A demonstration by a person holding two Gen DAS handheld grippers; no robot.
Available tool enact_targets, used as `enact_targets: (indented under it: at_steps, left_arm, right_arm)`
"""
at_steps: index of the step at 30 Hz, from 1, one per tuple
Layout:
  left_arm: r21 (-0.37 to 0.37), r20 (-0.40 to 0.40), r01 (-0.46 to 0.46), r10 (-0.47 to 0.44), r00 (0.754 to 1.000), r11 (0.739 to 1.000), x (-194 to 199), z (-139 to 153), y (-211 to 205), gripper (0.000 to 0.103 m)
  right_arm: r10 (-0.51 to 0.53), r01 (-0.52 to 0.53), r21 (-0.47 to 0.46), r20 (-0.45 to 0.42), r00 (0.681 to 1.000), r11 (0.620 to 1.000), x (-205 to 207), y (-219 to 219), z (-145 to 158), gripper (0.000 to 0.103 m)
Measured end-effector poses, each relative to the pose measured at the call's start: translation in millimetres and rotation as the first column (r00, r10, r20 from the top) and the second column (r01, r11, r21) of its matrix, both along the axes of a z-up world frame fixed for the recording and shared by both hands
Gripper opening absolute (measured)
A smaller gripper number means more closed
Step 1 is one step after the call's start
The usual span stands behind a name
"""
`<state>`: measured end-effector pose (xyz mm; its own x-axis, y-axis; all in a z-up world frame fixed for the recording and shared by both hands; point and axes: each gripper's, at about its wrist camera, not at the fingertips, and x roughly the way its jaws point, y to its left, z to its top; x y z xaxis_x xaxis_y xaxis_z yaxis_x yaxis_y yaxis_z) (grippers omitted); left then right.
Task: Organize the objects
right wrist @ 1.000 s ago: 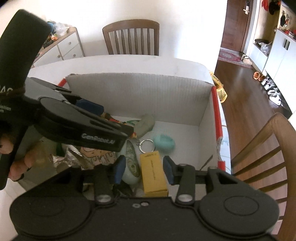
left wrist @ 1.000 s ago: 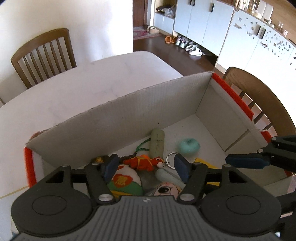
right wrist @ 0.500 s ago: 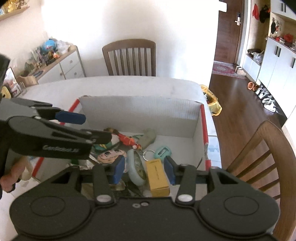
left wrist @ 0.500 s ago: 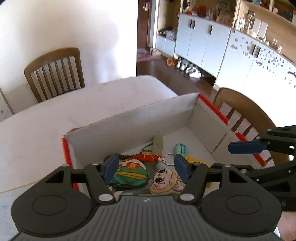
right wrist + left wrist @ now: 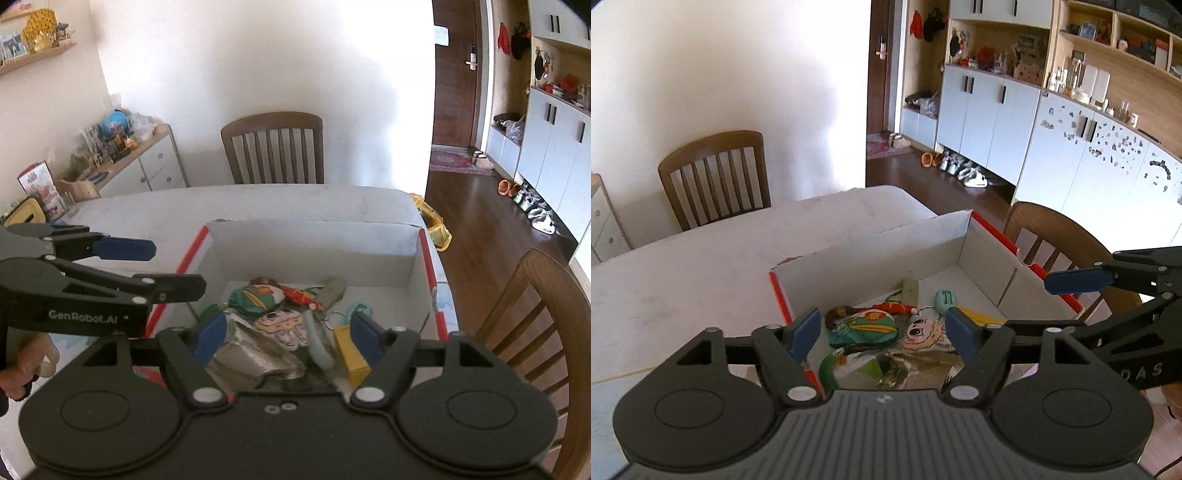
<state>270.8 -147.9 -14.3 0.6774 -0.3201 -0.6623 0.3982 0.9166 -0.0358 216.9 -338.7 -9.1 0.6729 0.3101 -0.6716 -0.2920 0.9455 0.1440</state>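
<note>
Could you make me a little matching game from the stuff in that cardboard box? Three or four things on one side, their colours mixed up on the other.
Things:
1. small oblong box
2. crumpled wrapper
3. round keyring tag
4. edge strips of the cardboard box

Colours:
A. silver
B. red
C. yellow
D. mint green

Pairs: 1-C, 2-A, 3-D, 4-B
</note>
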Motion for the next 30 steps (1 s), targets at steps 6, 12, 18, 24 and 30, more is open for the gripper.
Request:
enact_targets:
  at_steps: [6, 12, 18, 24, 30]
  left_arm:
    - [-0.012, 0.026, -0.006, 0.006, 1.0, 1.0, -19.5, 5.3, 16.8, 0.083]
    - [-0.03, 0.024, -0.004, 0.005, 1.0, 1.0, -34.9, 5.5, 29.3, 0.084]
    - [-0.048, 0.048, 0.0, 0.002, 0.999, 0.999, -51.0, 8.6, 41.9, 0.089]
    - [-0.078, 0.066, -0.003, 0.008, 0.998, 0.997, -63.9, 13.1, 53.0, 0.101]
    - [-0.111, 0.073, -0.012, 0.02, 0.997, 0.994, -77.8, 14.1, 61.3, 0.102]
  right_arm:
    - [-0.007, 0.006, 0.024, 0.034, 0.999, 1.0, -18.0, 7.9, 8.0, 0.09]
    - [-0.001, -0.002, 0.039, 0.07, 0.998, 0.999, -33.5, 17.8, 13.8, 0.098]
    - [0.0, -0.004, 0.039, 0.109, 0.994, 0.999, -49.1, 29.9, 16.1, 0.102]
    - [-0.031, 0.022, 0.065, 0.131, 0.991, 0.998, -61.5, 35.1, 20.1, 0.102]
    - [-0.073, 0.06, 0.097, 0.142, 0.987, 0.993, -74.3, 37.4, 19.6, 0.102]
